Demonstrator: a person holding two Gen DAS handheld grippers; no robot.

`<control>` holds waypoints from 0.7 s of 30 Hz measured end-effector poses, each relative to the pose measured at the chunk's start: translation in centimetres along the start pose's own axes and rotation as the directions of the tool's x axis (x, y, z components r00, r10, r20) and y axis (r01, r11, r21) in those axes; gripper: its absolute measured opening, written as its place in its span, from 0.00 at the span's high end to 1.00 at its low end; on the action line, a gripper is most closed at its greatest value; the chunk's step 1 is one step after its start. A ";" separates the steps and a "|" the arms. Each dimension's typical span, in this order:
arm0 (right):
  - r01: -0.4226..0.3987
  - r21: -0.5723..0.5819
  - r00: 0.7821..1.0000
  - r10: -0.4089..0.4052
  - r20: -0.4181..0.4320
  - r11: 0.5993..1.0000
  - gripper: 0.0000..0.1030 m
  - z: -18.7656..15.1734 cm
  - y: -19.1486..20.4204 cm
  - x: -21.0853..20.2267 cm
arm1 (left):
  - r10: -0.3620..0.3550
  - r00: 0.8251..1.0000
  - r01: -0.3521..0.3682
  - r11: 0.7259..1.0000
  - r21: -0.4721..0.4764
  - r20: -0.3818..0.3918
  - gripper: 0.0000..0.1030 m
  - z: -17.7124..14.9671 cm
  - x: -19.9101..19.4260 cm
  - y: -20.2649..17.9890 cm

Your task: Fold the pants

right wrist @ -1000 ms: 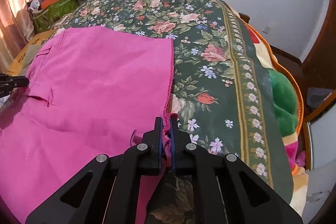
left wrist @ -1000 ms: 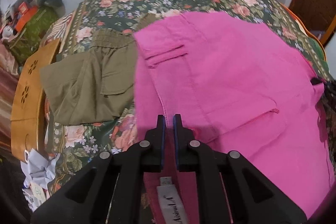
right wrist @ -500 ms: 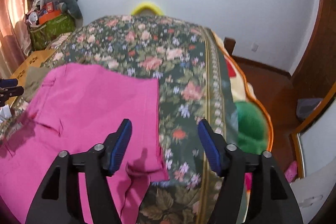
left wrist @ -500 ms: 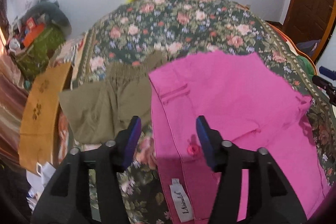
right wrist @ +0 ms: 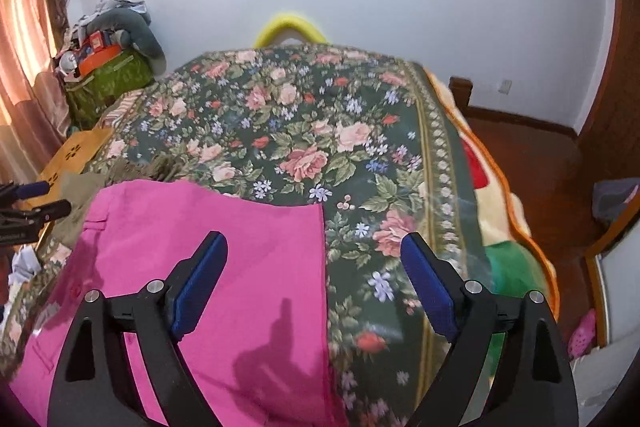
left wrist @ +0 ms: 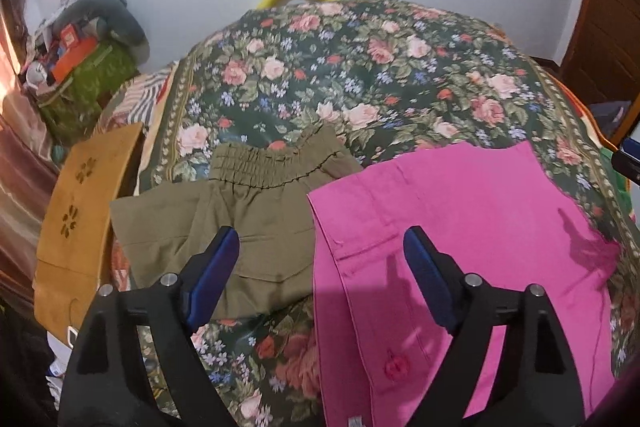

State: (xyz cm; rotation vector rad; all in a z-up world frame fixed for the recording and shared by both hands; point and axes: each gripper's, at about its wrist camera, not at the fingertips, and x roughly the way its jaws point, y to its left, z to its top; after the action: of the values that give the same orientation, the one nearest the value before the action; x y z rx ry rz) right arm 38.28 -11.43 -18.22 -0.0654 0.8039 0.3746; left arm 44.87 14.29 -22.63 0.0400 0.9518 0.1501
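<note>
The floral bedspread [left wrist: 360, 75] is the reference surface and the largest item in view; all positions below are given relative to it.

The pink pants [left wrist: 460, 227] lie flat on the near half of the bedspread, toward its right side in the left wrist view; in the right wrist view the same garment [right wrist: 224, 267] occupies the near left part of the bedspread, with one straight edge running toward the camera; a welt pocket and a pink button [left wrist: 394, 367] face upward; the outline is compact and roughly rectangular, which suggests at least one fold is complete; whether a further fold is required cannot be determined from these views.

The olive shorts [left wrist: 240, 223] lie on the bedspread just beside the pink pants, toward its left side; the elastic waistband points away from the camera; they read as folded already and set aside, judged from their squared outline.

The left gripper [left wrist: 320, 255] is held above the near part of the bedspread, over the boundary between the two garments; its fingers are spread wide and grip nothing.

The right gripper [right wrist: 314, 261] is held above the straight edge of the pink pants; its fingers are likewise spread wide and empty.

Assessment: both garments rest released on the bedspread; the task appears at or near completion; remaining work, if any, is a final fold or a smoothing pass on the pink pants.
</note>
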 end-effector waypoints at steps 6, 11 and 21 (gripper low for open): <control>0.013 -0.052 0.993 -0.019 -0.120 0.999 0.16 1.2 -0.2 5.2 | 0.006 1.000 -0.007 0.998 -0.054 -0.005 0.18 0.3 2.4 0.7; -0.007 -0.069 0.986 -0.005 -0.170 0.998 0.16 1.7 -0.4 8.5 | -0.009 1.000 0.007 0.999 -0.048 -0.026 0.18 0.6 4.5 0.6; -0.063 -0.053 0.959 0.046 -0.279 0.997 0.39 1.1 0.7 13.6 | -0.158 0.985 0.152 0.984 -0.095 -0.065 0.37 0.7 6.8 1.0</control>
State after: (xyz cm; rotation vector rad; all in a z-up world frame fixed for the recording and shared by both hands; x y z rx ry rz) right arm 47.41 -6.43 -27.13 -0.1562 1.0737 0.4488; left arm 49.18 16.34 -27.62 -0.1232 1.0155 0.0502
